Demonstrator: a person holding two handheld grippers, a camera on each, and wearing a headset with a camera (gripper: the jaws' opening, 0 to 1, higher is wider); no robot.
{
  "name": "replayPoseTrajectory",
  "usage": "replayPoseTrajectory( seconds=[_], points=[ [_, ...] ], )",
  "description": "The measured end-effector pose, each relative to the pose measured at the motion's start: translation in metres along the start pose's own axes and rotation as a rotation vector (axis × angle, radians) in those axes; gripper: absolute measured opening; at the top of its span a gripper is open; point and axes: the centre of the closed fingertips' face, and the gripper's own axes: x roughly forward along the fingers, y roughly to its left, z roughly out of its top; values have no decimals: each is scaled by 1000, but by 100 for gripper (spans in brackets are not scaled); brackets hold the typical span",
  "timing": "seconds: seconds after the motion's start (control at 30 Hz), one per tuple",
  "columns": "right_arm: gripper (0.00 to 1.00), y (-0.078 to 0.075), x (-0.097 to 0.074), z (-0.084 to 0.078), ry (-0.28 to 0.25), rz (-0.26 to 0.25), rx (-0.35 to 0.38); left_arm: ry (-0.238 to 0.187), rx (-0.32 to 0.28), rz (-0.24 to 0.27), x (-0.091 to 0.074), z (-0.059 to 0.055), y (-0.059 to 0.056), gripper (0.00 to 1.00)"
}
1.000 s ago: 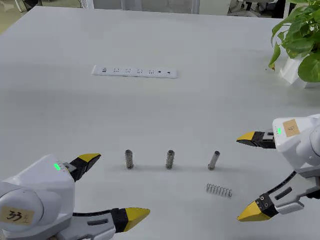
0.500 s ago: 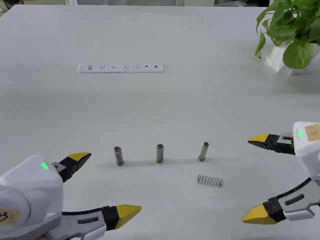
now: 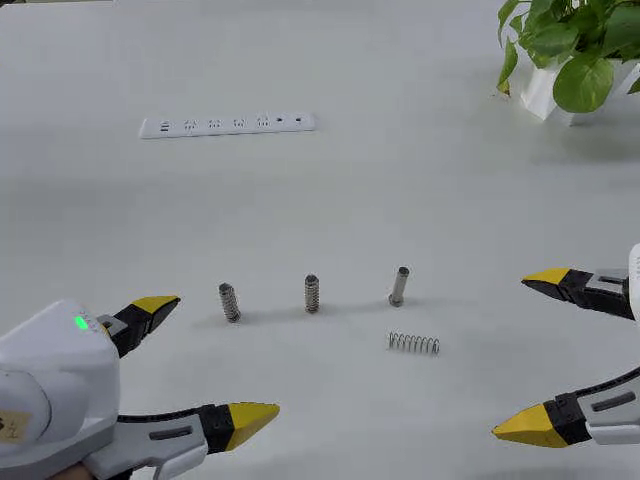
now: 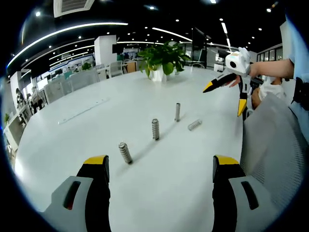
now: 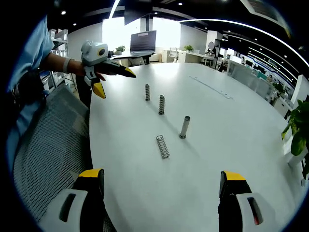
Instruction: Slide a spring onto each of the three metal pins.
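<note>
In the head view we saw three metal pins standing in a row on the white table (image 3: 420, 170): the left pin (image 3: 230, 302) and the middle pin (image 3: 312, 293) each wore a spring, while the right pin (image 3: 399, 286) stood bare and leaned a little. The loose spring (image 3: 413, 343) lay flat on the table just in front of the right pin, touching neither gripper. The left gripper (image 3: 212, 356) hung at the lower left and the right gripper (image 3: 520, 356) at the lower right, both with jaws wide apart and holding nothing. A power strip (image 3: 227, 124) lay farther back, and a potted plant (image 3: 565, 45) stood at the far right corner. In the left gripper view we saw its yellow-tipped jaws spread around nothing, with the left pin (image 4: 125, 152) nearest, then the middle pin (image 4: 155, 129), the right pin (image 4: 177, 111) and the loose spring (image 4: 194, 124) beside it; the right gripper (image 4: 224, 99) hung beyond them. In the right gripper view its jaws also stood apart, the loose spring (image 5: 162, 146) lay nearest, near the foot of the right pin (image 5: 184, 127), and the left gripper (image 5: 116, 83) hung at the far end of the row.
</note>
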Motion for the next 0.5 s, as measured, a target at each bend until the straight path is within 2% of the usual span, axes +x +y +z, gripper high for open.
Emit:
replayPoseTrajectory(
  seconds=[0.23, 0.33, 0.5],
  points=[
    [99, -2, -5, -8, -11, -20, 35, 16, 68, -98, 10, 7, -24, 86],
    [99, -2, -8, -11, -11, -24, 45, 21, 102, -157, 21, 12, -36, 86],
    [99, -1, -10, -13, -15, -30, 56, 28, 148, -229, 39, 18, -50, 85]
  ],
)
